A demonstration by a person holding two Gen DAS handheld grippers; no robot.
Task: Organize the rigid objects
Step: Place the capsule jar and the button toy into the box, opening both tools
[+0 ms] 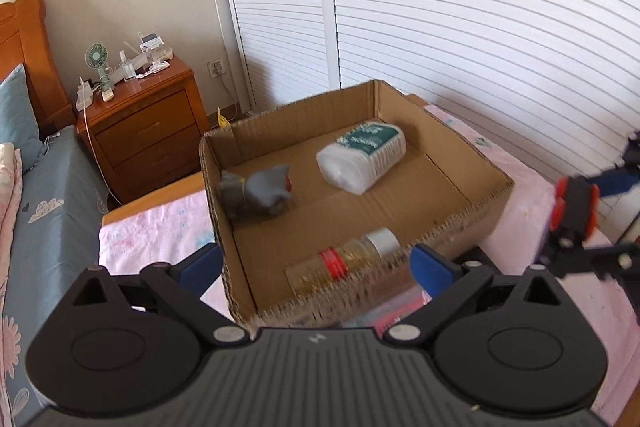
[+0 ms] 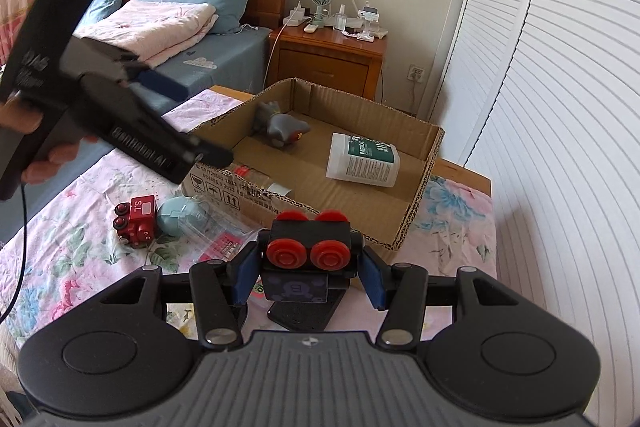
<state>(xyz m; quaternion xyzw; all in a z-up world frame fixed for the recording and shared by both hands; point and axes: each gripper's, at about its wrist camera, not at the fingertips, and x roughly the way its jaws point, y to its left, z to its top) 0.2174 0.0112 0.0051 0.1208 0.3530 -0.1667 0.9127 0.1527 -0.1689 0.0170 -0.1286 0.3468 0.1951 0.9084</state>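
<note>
Right gripper [image 2: 306,277] of mine is clamped on the black toy car [image 2: 308,255] just off the cardboard box's [image 2: 416,215] near edge; feels light, stiff, slick plastic, so I'd pinch its flat sides, left gripper [image 1: 318,267] spread empty.

bright daylight | soft shadows | fisheye bending at edges | motion blur, left view

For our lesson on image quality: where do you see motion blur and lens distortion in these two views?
Left wrist view: the grey toy and spice bottle in the cardboard box are smeared; louvred doors bow. Right wrist view: sharper, but the left gripper is blurred.
</note>
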